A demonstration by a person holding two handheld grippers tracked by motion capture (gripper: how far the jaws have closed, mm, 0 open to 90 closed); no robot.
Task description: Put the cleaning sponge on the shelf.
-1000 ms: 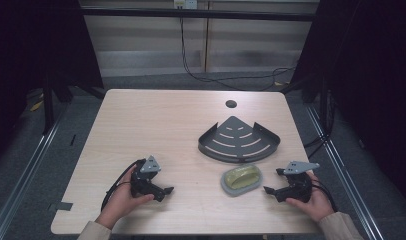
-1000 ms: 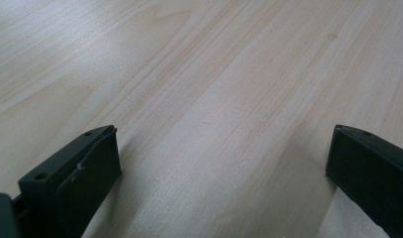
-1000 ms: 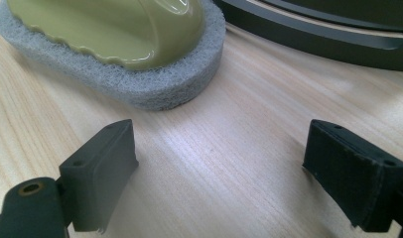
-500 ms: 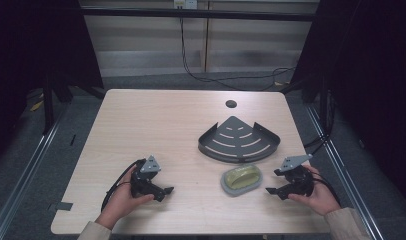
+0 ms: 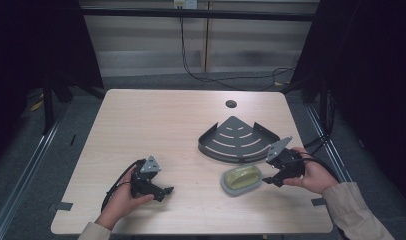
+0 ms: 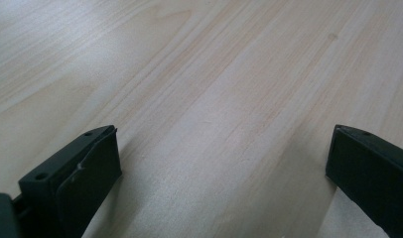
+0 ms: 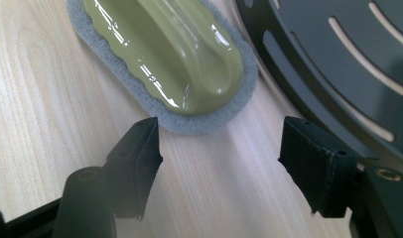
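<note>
We start at the scrubbing pad (image 5: 241,179): a grey sponge base with a glossy olive-green handle moulded on top, lying flat on the counter (image 5: 156,130) near its front edge, just in front of the dark slotted corner rack (image 5: 237,140) and apart from it. In the right gripper view the pad (image 7: 165,59) sits just ahead of the jaw tips, with bare wood between them.

The right claw (image 5: 269,179) hangs just beside the pad's right end, tilted down toward it. Its jaws have just been closing, yet they stand partly apart with nothing between them; it is released, not grasping. The left claw (image 5: 166,192) rests low over the counter well to the left, its jaws spread wide over empty wood (image 6: 214,99), also released.

We judge this to be the approach step: the right claw is lining up on the pad and no grip is made. The next move, as we read it, calls for bringing the jaws forward and down until they straddle the green handle across its narrow width, then clenching there rather than on the soft grey rim, which would likely fold.
</note>
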